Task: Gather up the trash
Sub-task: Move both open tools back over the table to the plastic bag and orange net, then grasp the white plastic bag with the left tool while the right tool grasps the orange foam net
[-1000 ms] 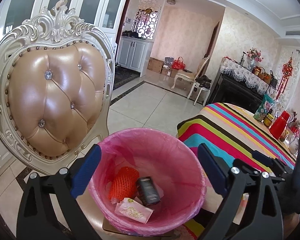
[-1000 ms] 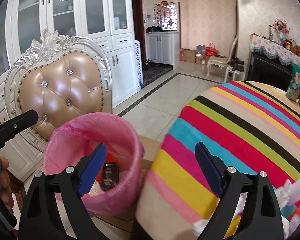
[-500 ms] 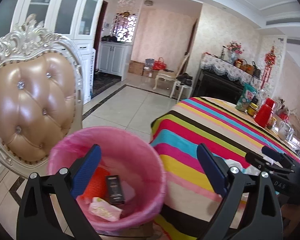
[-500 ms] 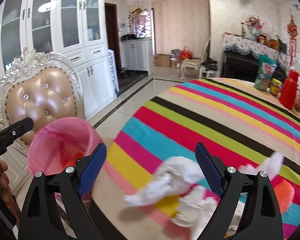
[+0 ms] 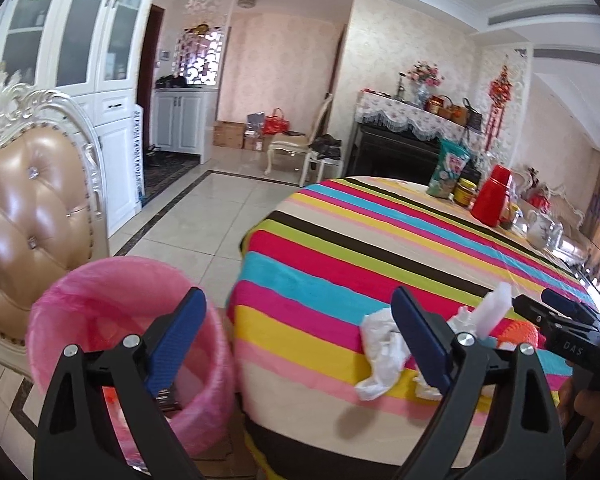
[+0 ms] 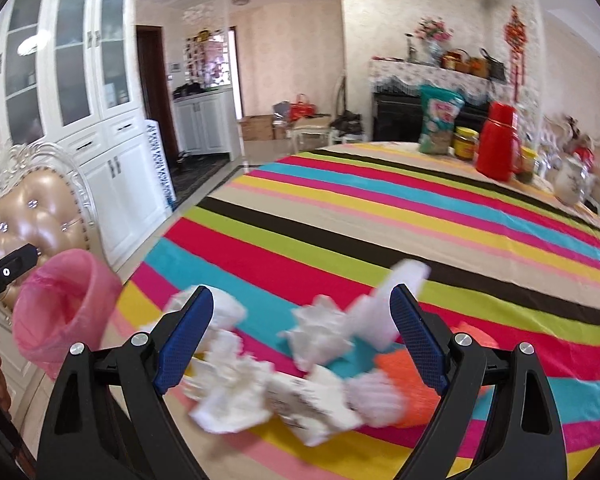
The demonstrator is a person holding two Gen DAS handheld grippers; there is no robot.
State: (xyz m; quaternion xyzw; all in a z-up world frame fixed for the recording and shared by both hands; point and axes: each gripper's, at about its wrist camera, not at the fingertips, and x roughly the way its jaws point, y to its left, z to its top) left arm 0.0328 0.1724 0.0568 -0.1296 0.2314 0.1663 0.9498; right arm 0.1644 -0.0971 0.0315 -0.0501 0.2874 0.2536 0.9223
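1. Judging progress from the pink-lined bin: we see a dark item and something red-orange low inside it in the left wrist view, so part of the trash is already collected.
2. Left to do: a cluster of crumpled white tissues, a printed white packet and an orange foam net lie on the striped surface near its front edge. We judge the task well short of done.
3. Right gripper: jaws stand wide apart, nothing between the pads. The tissue pile sits just ahead of and below the fingertips; one wad lies roughly centred between the two blue pads (the frame is blurred, so we cannot tell whether any pad touches paper).
4. Left gripper: jaws apart and empty. Its left finger overlaps the bin in view, its right finger overlaps a white tissue on the surface; the gap between the fingers spans the surface's edge.
5. Bin position: beside the surface's edge, in front of a tufted chair, to the left of the trash pile in both views.
6. Thermos, jars and a snack bag at the far side of the surface look like kept items, not trash (our judgement only).
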